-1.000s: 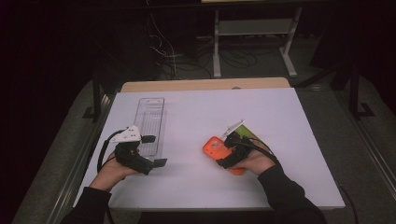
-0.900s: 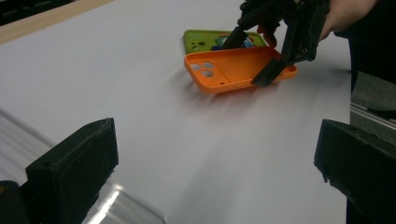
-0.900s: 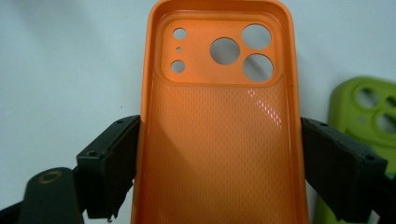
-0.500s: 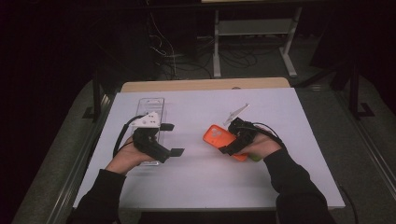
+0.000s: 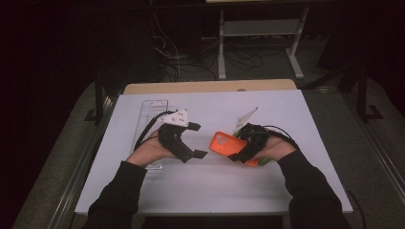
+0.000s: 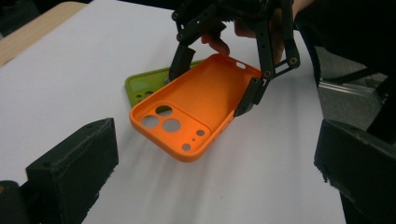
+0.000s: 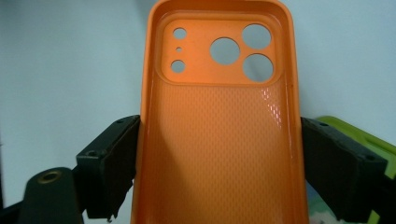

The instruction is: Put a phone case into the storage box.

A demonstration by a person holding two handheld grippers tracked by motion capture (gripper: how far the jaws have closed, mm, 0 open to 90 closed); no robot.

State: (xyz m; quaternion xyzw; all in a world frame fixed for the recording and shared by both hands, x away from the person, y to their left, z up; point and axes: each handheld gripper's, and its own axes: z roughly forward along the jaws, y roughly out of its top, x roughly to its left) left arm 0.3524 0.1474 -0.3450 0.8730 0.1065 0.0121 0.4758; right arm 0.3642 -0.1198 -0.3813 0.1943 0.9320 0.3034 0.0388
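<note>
Orange phone case [image 6: 198,106] pinched across width by right gripper [image 5: 242,143], long axis pointing toward left gripper [image 5: 196,140]; left jaws spread, empty, case straight ahead, near; green case [image 6: 142,86] beneath

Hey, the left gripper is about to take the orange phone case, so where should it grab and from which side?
Probably the free camera-hole end of the orange phone case, pinched across its two long rims. The right gripper already clamps the far end, and that end sticks out lifted off the white table. The left gripper faces it with jaws open, so come straight in from there.
</note>
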